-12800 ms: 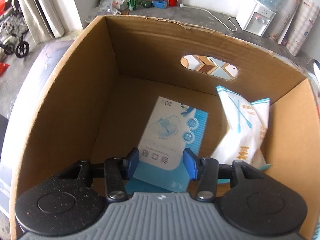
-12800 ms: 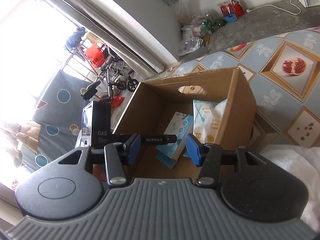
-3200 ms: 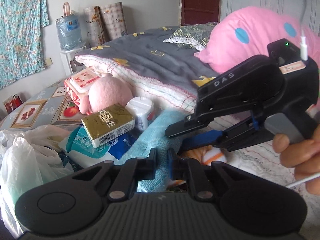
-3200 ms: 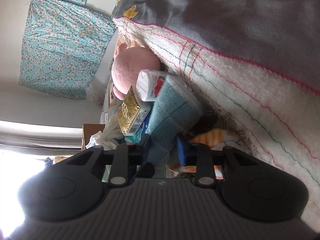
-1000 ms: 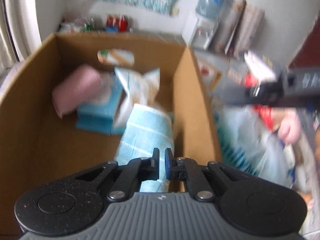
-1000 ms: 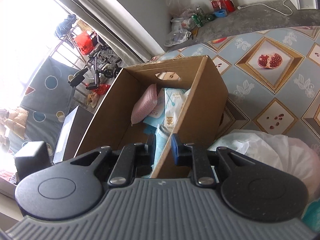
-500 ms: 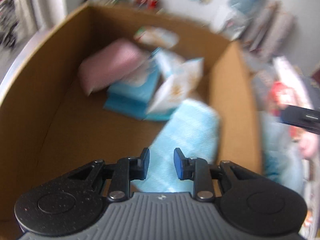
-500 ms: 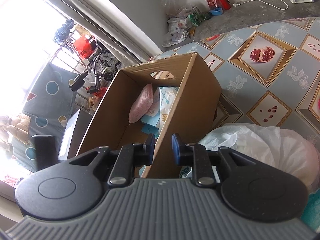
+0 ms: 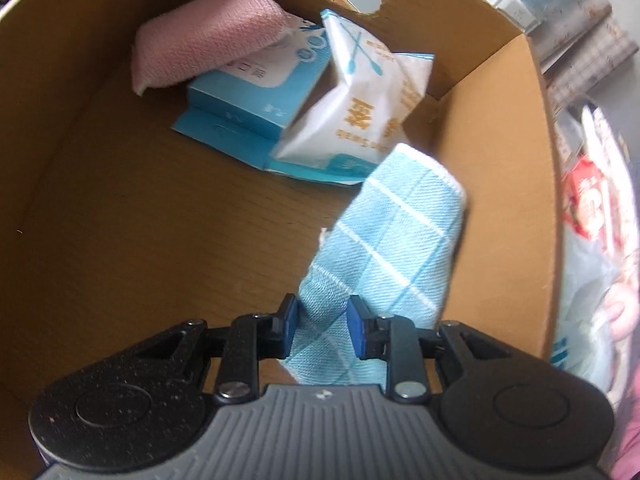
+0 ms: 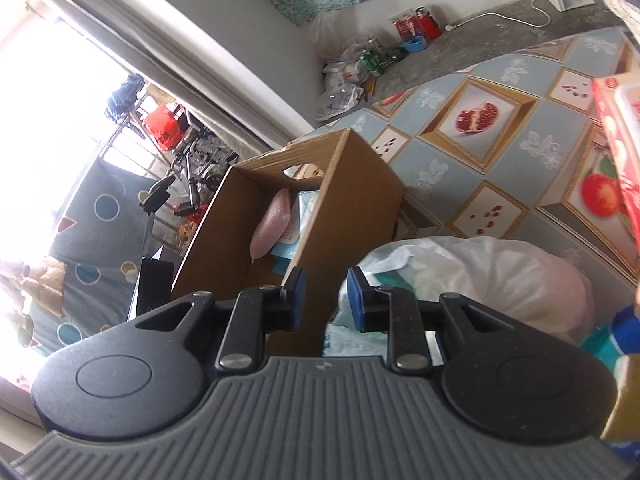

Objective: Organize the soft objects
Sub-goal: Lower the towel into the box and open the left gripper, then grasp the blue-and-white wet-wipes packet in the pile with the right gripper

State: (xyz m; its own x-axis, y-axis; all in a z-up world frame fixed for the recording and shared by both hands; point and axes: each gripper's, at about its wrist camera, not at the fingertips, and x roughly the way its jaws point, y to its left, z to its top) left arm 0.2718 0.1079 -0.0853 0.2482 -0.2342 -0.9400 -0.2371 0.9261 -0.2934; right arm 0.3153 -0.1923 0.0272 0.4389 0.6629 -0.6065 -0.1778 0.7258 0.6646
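Note:
In the left wrist view I look down into the cardboard box (image 9: pixel 100 208). A blue checked towel (image 9: pixel 396 240) leans against its right wall. My left gripper (image 9: pixel 322 322) is open, with the towel's lower corner loose between the pads. At the far end lie a pink cloth (image 9: pixel 208 24), a blue mask box (image 9: pixel 256 92) and a white swab packet (image 9: pixel 360 100). In the right wrist view my right gripper (image 10: pixel 322 298) hovers outside the box (image 10: pixel 356 196), near its right wall. Its jaws are opening with nothing between them.
A white plastic bag (image 10: pixel 460 268) bulges just right of the box on a bedsheet printed with pomegranates (image 10: pixel 480 112). A red carton (image 10: pixel 620 120) stands at the right edge. Bottles and bags litter the floor by the wall (image 10: pixel 400 48).
The left jaws have parted from the blue towel and the gripper has sunk deeper into the box. The right gripper has drawn back from the box, its jaws slightly wider.

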